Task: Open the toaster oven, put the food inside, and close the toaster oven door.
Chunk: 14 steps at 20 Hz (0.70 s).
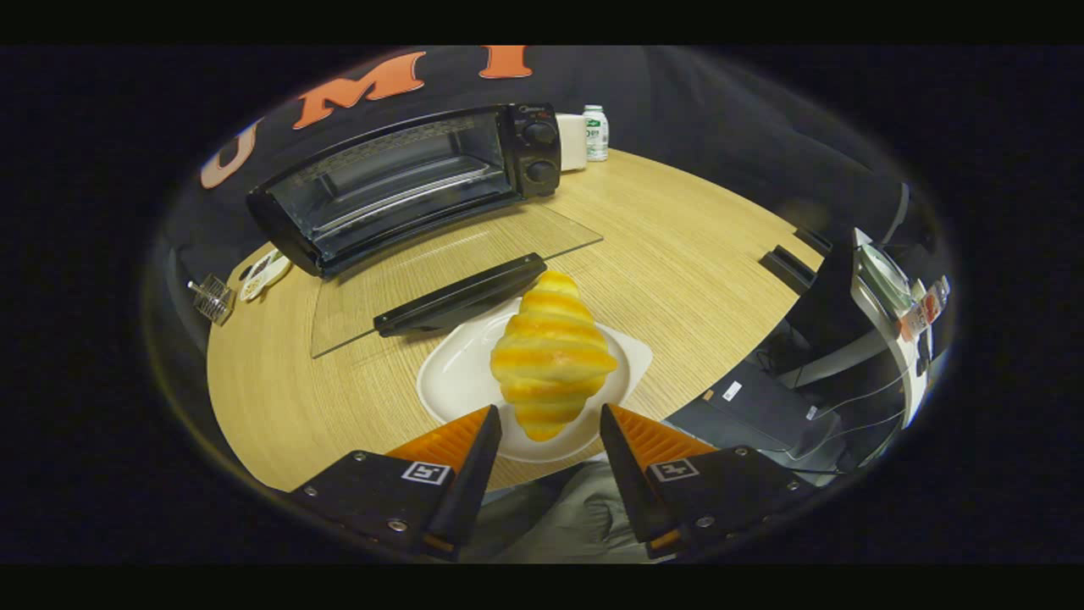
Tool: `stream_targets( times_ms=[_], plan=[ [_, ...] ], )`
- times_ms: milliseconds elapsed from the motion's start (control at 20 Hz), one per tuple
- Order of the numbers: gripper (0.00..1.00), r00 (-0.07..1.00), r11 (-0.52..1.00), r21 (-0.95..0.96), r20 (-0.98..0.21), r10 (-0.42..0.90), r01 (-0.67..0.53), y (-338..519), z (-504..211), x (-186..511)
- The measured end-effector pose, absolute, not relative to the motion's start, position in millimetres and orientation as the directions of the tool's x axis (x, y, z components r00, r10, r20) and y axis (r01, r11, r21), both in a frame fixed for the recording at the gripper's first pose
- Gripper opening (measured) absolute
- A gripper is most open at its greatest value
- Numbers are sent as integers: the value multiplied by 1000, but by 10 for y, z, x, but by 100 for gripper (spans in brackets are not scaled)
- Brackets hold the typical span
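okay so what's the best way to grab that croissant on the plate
Grip the croissant across its fat middle, coming straight in from its near tip. It lies lengthwise on the plate, pointing at the open gripper, whose fingers flank that tip. The tapered ends offer less hold.

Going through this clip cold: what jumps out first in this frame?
The glossy yellow-striped croissant on a white plate, just ahead of the open gripper, its near end between the fingertips. Beyond it, the black toaster oven stands with its glass door folded down flat on the wooden table.
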State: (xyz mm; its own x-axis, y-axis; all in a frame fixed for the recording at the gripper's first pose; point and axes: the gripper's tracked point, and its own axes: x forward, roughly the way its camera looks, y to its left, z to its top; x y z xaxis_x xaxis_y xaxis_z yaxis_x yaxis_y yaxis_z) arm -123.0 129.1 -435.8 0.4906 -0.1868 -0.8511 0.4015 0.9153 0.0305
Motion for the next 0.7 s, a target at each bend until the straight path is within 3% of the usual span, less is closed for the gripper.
stream_targets(
  times_ms=[150, 350, 600, 700],
  plan=[
    [70, 455, 910, 41, -875, -167, 413, 1361, -4515, -1214],
    [64, 461, 913, -51, -851, -253, 405, 1217, -4575, -1164],
    [27, 471, 923, 0, -860, -197, 386, 1161, -4570, -1261],
    [23, 475, 909, 63, -866, -156, 413, 1170, -4521, -1332]
  ],
)
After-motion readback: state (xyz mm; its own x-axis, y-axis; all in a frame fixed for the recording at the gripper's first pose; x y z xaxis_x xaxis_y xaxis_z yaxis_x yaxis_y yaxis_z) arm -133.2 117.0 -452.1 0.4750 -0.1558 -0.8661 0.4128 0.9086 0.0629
